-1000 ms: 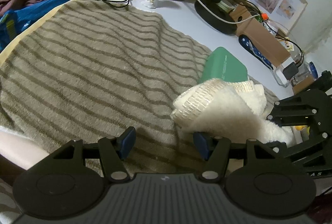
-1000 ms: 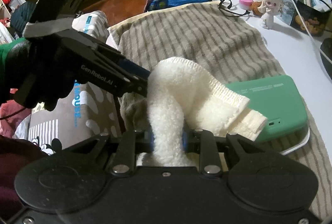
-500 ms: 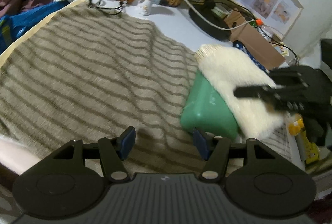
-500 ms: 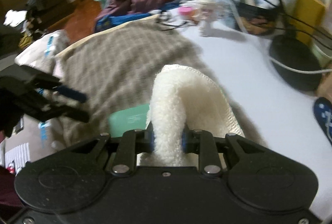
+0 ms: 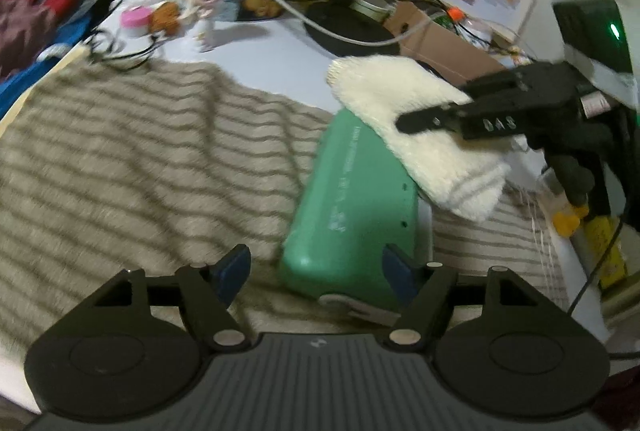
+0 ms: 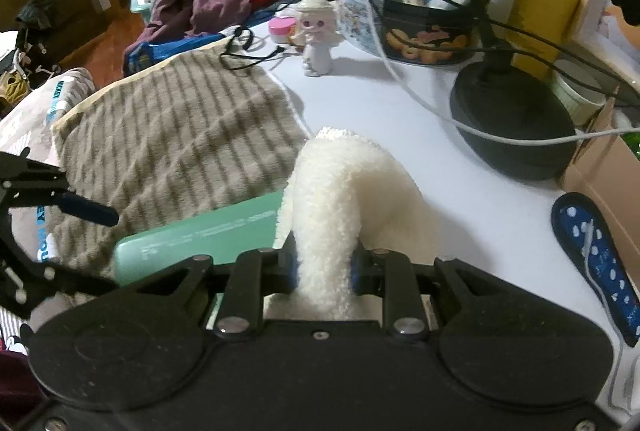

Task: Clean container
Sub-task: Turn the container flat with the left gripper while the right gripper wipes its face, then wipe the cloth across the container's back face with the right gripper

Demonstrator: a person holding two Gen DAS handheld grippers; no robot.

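Green container [image 5: 352, 207] lies on striped towel [image 5: 132, 159], worktop. Right hand-held gripper [image 6: 324, 267] clamped on white fluffy cloth [image 6: 352, 191], draped over container's far end. Left hand-held gripper [image 5: 316, 269] jaws just opened wider, straddling container's near end, pads apart. Only right view shows biscuit tin [image 6: 426, 31]

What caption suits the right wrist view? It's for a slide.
Right gripper clamps a fluffy white cloth over the green container on a striped towel.
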